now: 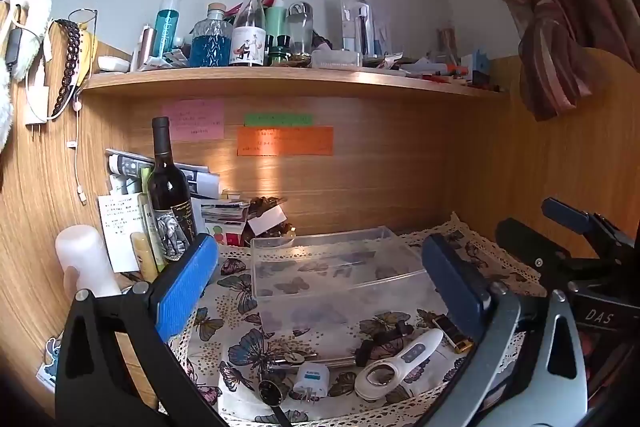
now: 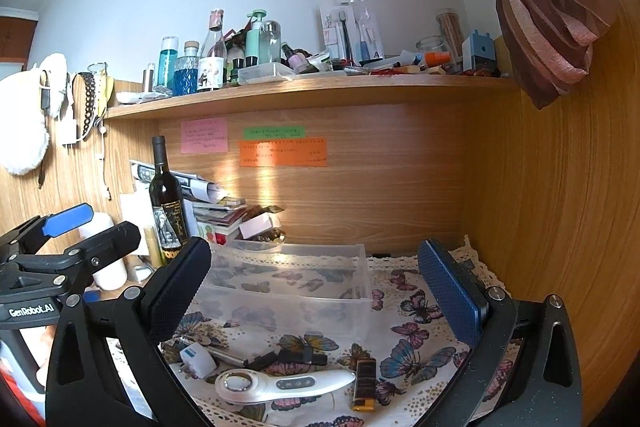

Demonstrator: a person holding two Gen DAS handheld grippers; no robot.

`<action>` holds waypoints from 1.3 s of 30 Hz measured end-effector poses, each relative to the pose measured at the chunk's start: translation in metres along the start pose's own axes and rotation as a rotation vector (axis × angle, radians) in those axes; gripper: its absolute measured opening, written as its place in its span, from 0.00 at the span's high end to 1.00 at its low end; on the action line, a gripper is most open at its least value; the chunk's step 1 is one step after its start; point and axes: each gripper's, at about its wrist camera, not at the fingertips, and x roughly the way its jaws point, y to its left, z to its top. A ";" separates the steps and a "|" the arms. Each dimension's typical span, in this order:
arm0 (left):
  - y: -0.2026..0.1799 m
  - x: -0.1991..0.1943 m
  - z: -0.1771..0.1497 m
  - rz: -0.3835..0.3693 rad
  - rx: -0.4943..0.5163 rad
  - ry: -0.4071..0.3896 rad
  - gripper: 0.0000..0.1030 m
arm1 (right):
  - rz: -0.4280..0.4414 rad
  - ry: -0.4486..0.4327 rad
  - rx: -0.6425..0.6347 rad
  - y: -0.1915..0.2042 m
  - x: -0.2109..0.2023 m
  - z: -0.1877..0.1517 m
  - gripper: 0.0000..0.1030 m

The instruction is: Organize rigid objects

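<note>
A: Left claw (image 1: 320, 283): jaws spread wide, nothing between them. Right claw (image 2: 316, 291): the same, wide apart and empty. Both hang above the butterfly cloth (image 2: 416, 311).

B: What sits ahead of them?

A: The clear bin (image 1: 336, 263) lies straight ahead of the left claw, framed between its two fingers. Seen from the right wrist, the bin (image 2: 292, 287) is ahead and slightly toward the left finger. Nothing visible inside it; the cloth pattern shows through the walls.

B: And the loose items?

A: All on the near side of the bin, below the fingertips. The white wand (image 2: 280, 383) lies flat nearest the right claw, ring end toward the left finger. Just beside its handle tip lies the lighter (image 2: 365, 379). The white plug (image 1: 311, 379) sits near the wand's ring end; whether they touch, cannot tell. A dark clip (image 2: 296, 357) lies between the wand and the bin. A metal rod (image 1: 316, 361) lies behind the plug, and a small spoon (image 1: 269, 393) is at the cloth's near edge.

B: Room to move?

A: Bare cloth between the bin's right wall and the wooden side panel (image 2: 560, 207). To the left the wine bottle (image 1: 168, 195) and the white candle (image 1: 86, 259) crowd the left finger's outer side. The shelf (image 1: 280, 79) runs overhead, its lace-edged cloth border nearest us.
</note>
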 end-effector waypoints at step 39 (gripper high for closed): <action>0.003 0.001 0.004 -0.039 -0.031 0.002 0.00 | 0.040 0.023 0.014 0.004 0.006 0.001 0.00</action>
